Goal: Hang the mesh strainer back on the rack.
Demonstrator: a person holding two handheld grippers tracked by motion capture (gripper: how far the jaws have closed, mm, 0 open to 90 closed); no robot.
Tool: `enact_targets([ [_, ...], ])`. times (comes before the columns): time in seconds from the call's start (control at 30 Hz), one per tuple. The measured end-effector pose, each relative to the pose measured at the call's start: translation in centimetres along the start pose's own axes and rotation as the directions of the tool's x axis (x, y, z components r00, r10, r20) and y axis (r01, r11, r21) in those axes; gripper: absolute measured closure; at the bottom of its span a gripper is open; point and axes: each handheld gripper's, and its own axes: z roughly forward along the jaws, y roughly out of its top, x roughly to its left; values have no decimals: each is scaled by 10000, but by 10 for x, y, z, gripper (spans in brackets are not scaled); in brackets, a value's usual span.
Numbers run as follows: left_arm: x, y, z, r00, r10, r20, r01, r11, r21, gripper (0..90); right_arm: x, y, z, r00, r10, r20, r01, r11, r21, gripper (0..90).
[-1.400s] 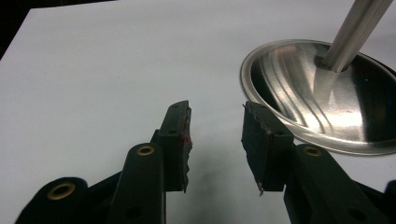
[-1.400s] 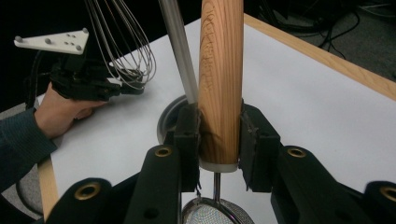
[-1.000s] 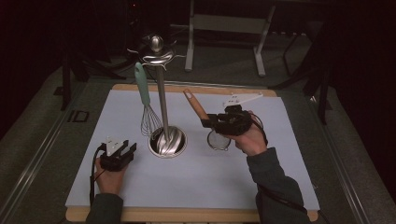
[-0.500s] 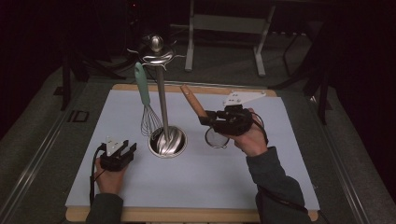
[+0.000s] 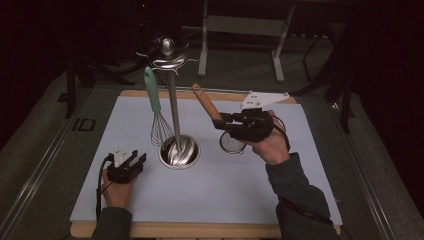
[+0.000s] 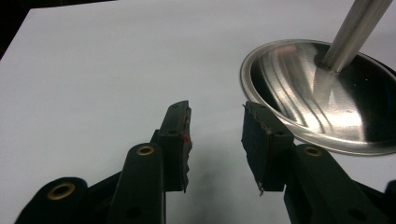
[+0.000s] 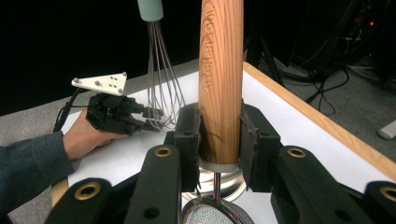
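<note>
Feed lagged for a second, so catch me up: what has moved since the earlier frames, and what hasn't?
The right gripper, shut on the strainer's wooden handle, has lifted a little; the strainer's mesh bowl now hangs slightly higher, the handle tilting up toward the utensil stand. Nothing was grabbed or released. The left gripper stays open by the stand's base, and the whisk still hangs there.

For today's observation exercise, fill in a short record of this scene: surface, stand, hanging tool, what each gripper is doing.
surface: white mat on a wooden board
stand: metal utensil stand, round base
hanging tool: whisk with a green handle
right gripper: shut on the strainer, gripping its wooden handle
left gripper: open, nothing between the jaws, beside the stand's base
</note>
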Motion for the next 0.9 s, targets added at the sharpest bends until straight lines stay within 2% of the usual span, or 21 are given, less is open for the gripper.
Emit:
enact_targets([
  [0.3,0,0,0,10000,1,6,-1,10000,2,618,4,10,-1,9994,-152,-325,145,9997,-218,711],
  [0.9,0,0,0,10000,25,-2,-25,10000,15,618,11,27,-10,9981,-434,-430,390,9943,-991,711],
])
